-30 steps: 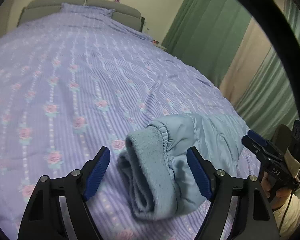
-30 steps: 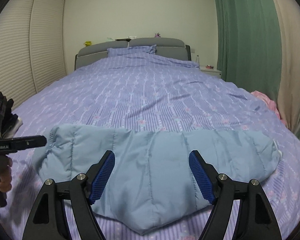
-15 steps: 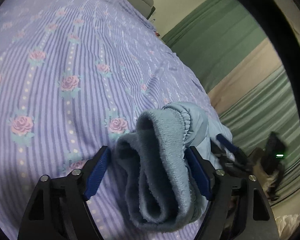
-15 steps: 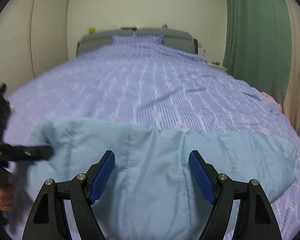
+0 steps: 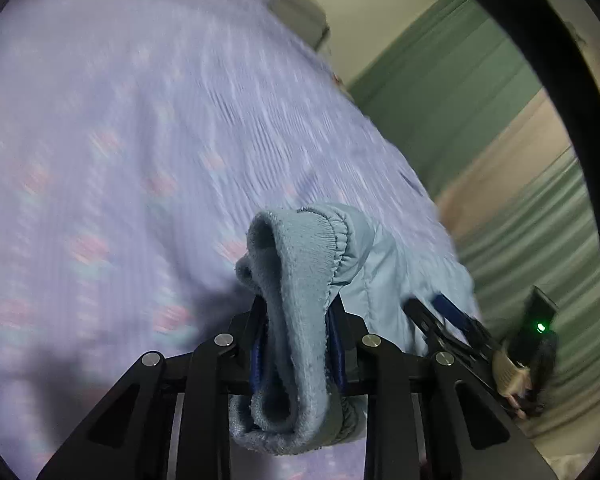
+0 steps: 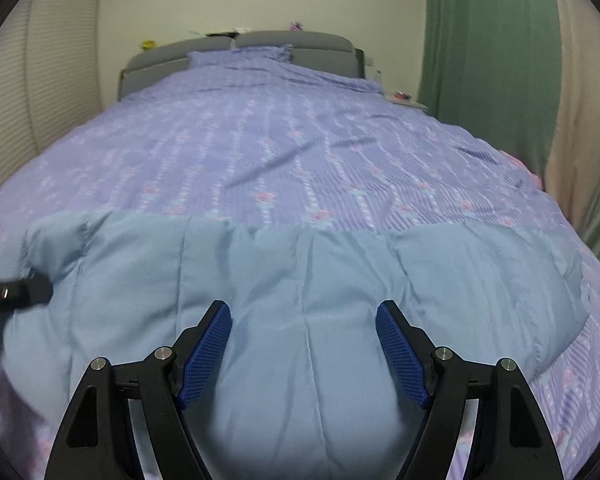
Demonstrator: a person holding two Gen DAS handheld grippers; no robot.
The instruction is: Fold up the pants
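No text, label, brand, number or sign could be read in either view.

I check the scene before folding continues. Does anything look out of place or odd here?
Nothing stands out. The left claw is shut on the pants at the waistband; the right claw is open above them on the bed.

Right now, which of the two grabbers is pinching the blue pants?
The left gripper: its fingers are squeezed shut on the fuzzy elastic end of the pants. The right gripper has its fingers spread wide, above the fabric.
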